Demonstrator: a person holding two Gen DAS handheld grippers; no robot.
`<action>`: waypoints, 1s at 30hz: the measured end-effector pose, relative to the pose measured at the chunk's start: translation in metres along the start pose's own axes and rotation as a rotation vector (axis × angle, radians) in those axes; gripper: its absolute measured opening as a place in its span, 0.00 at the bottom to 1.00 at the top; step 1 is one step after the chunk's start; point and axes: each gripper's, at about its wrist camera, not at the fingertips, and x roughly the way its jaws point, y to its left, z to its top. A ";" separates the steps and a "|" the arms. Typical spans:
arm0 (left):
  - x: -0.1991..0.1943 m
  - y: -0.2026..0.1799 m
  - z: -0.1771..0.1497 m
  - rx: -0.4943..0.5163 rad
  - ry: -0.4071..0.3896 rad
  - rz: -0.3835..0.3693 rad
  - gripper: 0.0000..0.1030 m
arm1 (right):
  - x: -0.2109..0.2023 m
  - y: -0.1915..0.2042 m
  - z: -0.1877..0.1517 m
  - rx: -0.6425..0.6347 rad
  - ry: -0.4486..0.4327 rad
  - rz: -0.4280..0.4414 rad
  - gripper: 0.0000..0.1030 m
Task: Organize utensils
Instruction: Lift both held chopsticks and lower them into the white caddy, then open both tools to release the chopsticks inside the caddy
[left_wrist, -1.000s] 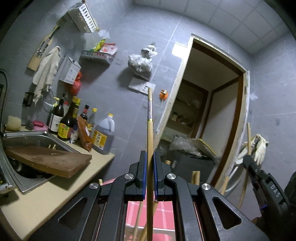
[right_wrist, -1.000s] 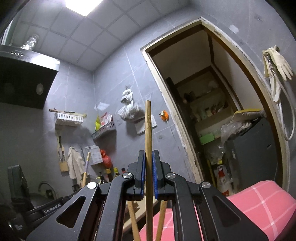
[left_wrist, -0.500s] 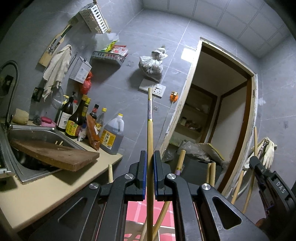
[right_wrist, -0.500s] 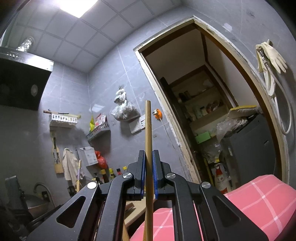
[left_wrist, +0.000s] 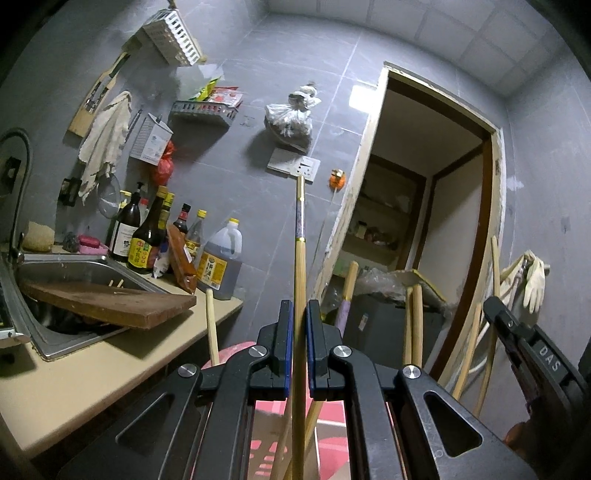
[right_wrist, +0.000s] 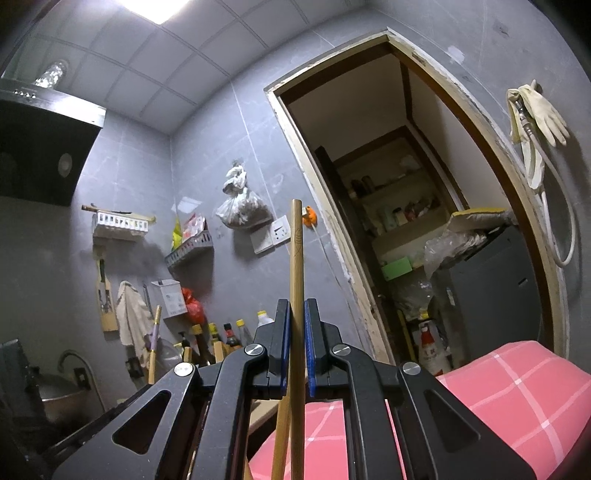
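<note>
Standing upright, chopstick (left_wrist: 299, 280) clamped between left claw (left_wrist: 298, 343) pads.

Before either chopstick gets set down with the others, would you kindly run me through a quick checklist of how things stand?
1. Left gripper shut on the banded chopstick: ok.
2. Right gripper shut on the plain chopstick: ok.
3. Both chopsticks upright between the fingers: ok.
4. Other chopsticks standing below the left gripper, near the banded one: ok.
5. What holds those chopsticks: cannot tell, hidden behind the gripper.
6. Lower tips of the held chopsticks: cannot tell, out of frame.
</note>
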 end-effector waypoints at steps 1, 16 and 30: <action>-0.001 -0.001 -0.002 0.005 0.005 0.000 0.04 | -0.001 0.000 -0.001 -0.001 0.002 0.000 0.06; -0.001 -0.005 -0.018 0.043 0.063 0.008 0.04 | -0.003 0.007 -0.010 -0.028 0.044 -0.016 0.06; -0.003 -0.006 -0.026 0.056 0.133 -0.031 0.06 | -0.008 0.011 -0.012 -0.045 0.096 -0.031 0.10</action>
